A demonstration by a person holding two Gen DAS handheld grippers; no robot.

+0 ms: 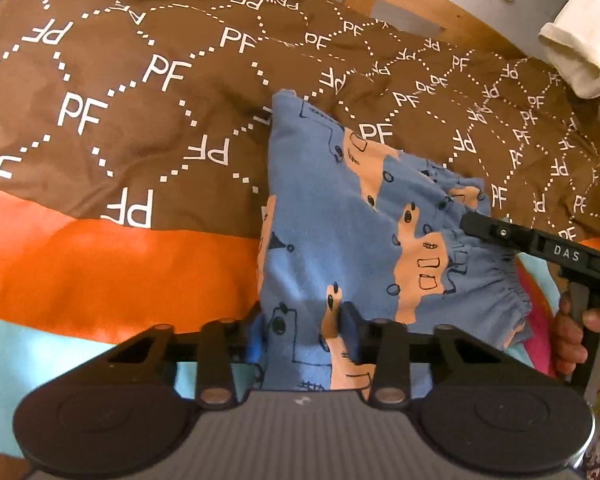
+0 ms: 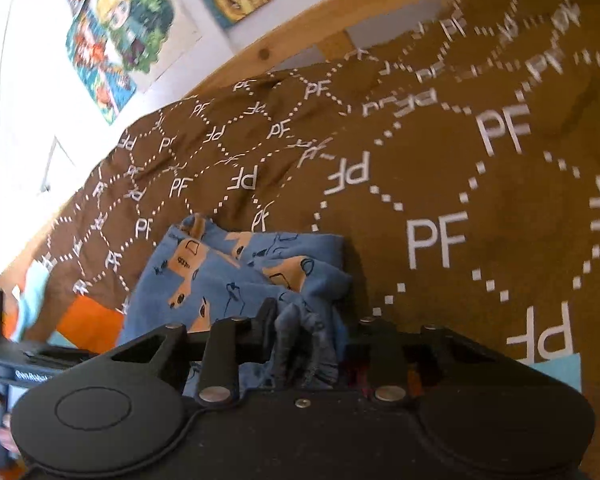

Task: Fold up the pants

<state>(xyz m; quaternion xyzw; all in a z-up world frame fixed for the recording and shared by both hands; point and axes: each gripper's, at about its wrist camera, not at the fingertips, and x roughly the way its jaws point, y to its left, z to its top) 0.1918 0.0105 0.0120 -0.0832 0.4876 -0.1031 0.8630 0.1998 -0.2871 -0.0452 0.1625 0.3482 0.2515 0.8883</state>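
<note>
- The pants (image 1: 340,216), blue with peach patches and dark line drawings, lie folded into a compact bundle on a bed, filling the lower centre and centre-right of the left wrist view.
- Under them is a brown bedcover (image 1: 140,92) printed with white "PF" letters and dotted hexagons; an orange band and a pale blue band of it run across the lower left of that view.
- The left gripper (image 1: 304,336) sits at the bottom centre of its own view, its jaws pinching the near edge of the pants, the fabric bunched between the two pads.
- The right gripper (image 2: 306,340) shows at the bottom centre of the right wrist view, its jaws clamped on a gathered, wrinkled fold of the pants (image 2: 236,276).
- In the left wrist view the right gripper (image 1: 484,226) reaches in from the right edge, its black tip meeting the elasticated waistband at the right side of the bundle.
- A hand (image 1: 580,332) grips that gripper's handle at the lower right edge.
- A wooden bed frame (image 1: 400,0) crosses the top of the left wrist view, with a white rolled cloth (image 1: 576,56) at the upper right.
- Colourful pictures (image 2: 116,32) hang on the white wall in the upper left of the right wrist view.
</note>
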